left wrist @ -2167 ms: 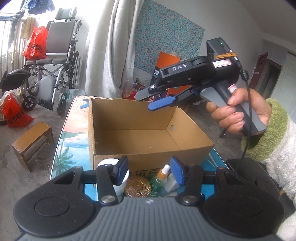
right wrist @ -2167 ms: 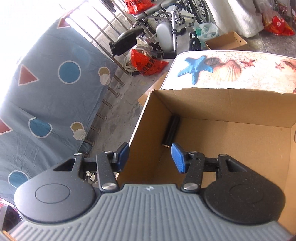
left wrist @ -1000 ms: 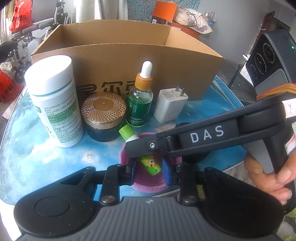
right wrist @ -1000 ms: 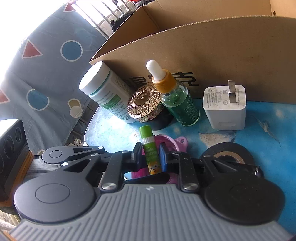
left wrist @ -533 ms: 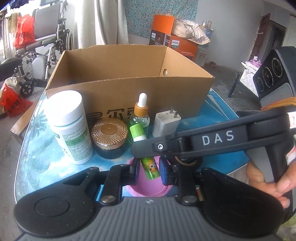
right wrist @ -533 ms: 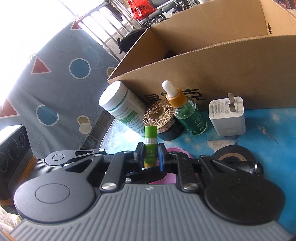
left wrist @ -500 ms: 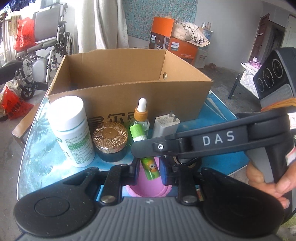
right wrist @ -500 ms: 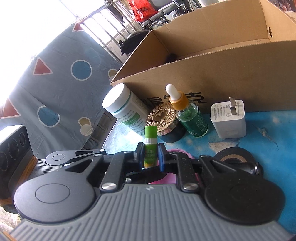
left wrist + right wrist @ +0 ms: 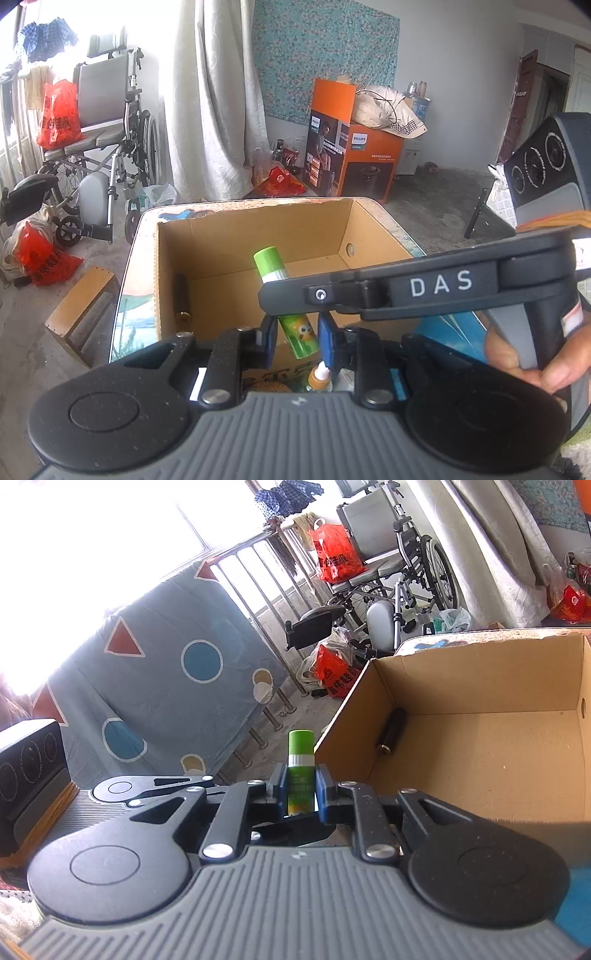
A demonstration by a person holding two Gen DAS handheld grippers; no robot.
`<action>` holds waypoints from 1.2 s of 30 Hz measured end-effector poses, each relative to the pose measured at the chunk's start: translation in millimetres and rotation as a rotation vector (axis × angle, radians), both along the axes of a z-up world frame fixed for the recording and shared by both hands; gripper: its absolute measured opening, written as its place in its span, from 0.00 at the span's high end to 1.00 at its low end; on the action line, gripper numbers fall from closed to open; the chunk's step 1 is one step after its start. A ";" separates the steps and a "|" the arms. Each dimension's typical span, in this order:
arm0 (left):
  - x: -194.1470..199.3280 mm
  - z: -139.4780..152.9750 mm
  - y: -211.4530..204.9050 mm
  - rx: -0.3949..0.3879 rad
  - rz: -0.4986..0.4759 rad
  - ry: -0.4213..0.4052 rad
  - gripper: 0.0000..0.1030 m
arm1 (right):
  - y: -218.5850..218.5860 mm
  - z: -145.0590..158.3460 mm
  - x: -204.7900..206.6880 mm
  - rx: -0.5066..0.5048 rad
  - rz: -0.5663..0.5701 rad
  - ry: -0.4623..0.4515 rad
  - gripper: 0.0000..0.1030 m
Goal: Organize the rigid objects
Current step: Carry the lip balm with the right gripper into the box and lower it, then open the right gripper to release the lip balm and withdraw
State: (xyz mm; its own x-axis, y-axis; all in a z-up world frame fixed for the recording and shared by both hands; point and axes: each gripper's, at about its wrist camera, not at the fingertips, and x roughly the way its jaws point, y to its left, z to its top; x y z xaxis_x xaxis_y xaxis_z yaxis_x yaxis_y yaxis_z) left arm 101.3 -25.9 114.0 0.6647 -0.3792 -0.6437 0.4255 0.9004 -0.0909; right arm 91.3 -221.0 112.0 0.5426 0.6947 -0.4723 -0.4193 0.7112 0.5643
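1. Left wrist view: the green glue stick (image 9: 291, 302) has come up off the table and now hangs tilted over the cardboard box (image 9: 369, 236), where a second ago it stood among the bottles.
2. Your right gripper (image 9: 301, 788) is clenched on the stick's body, cap beyond the jaws.
3. Your left gripper (image 9: 295, 338) has narrowed around the stick's lower end; pad contact looks likely but is partly hidden.
4. A dark cylinder (image 9: 181, 295) already lies inside. Release over the box floor next.

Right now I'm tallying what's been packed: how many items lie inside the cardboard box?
1: a dark cylinder lying on the floor of the cardboard box against its left wall. The near corners are hidden behind the claws.
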 end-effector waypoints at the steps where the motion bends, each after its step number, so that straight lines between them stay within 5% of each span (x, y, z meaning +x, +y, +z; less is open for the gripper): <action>1: 13.4 -0.4 1.8 0.004 0.002 0.017 0.77 | -1.1 0.9 13.2 0.006 0.005 0.026 0.86; 10: 89.3 -36.6 15.3 0.069 0.054 0.160 0.71 | 10.9 -42.0 129.5 -0.006 0.019 0.353 0.86; 24: 101.1 -47.2 44.9 0.061 0.111 0.177 0.65 | 62.4 -139.4 195.3 -0.147 0.071 0.647 0.84; 36: 66.8 -25.1 56.5 -0.027 0.110 0.114 0.56 | 41.3 -97.1 159.9 -0.084 0.012 0.522 0.72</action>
State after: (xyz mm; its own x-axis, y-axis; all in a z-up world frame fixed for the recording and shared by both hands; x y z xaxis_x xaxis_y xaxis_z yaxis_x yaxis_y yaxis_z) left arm 168.1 30.6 88.9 0.6264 -0.3262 -0.7080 0.3104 0.9375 -0.1573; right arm 251.3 -179.7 14.9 0.2131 0.6475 -0.7317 -0.1060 0.7598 0.6415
